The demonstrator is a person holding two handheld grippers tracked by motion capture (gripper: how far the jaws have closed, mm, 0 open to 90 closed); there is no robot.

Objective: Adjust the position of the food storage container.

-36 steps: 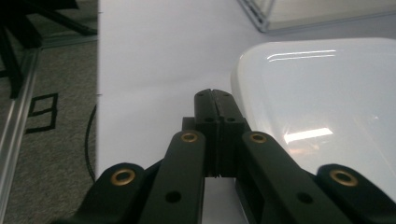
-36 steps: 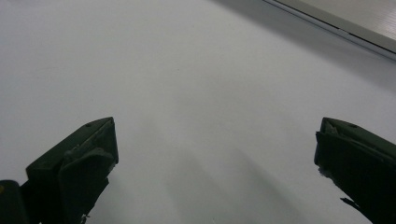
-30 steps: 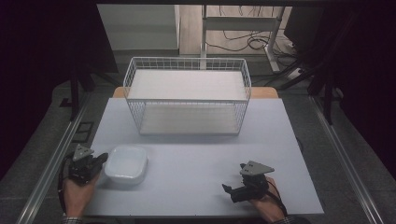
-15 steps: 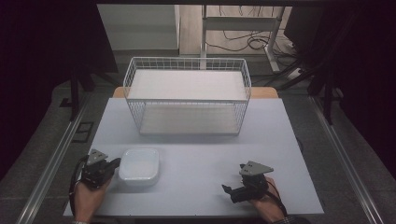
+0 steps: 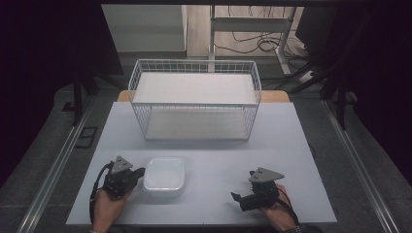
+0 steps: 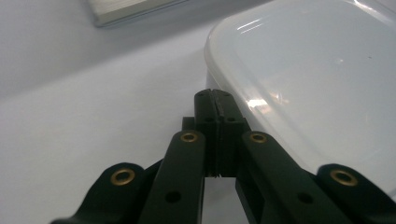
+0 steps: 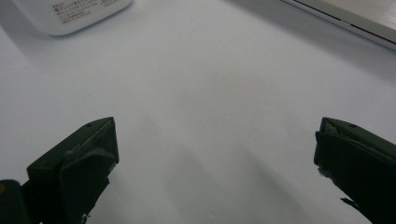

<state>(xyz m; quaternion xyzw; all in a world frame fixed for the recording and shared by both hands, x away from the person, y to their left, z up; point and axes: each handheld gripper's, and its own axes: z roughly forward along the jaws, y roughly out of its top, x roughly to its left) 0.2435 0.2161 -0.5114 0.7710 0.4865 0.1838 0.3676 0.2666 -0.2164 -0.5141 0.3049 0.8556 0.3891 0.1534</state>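
A white, lidded plastic container (image 5: 165, 175) lies on the table near its front left. My left gripper (image 5: 138, 174) lies level beside the container's left edge. In the left gripper view its jaws (image 6: 215, 100) are pressed together with nothing between them, tips right against the container's (image 6: 303, 84) rim. My right gripper (image 5: 238, 199) rests near the front right, pointing left. Its jaws (image 7: 215, 135) stand wide apart over bare table, and the container (image 7: 70, 14) lies farther off, at that view's top left.
A white wire basket (image 5: 197, 121) stands at the back middle of the pale table (image 5: 218, 150). A hand holds each gripper at the front edge. Metal rails run along both sides of the table.
My left gripper has slid to the right along the table, and the container has moved right with it, staying at its tips. The right gripper has stayed put.
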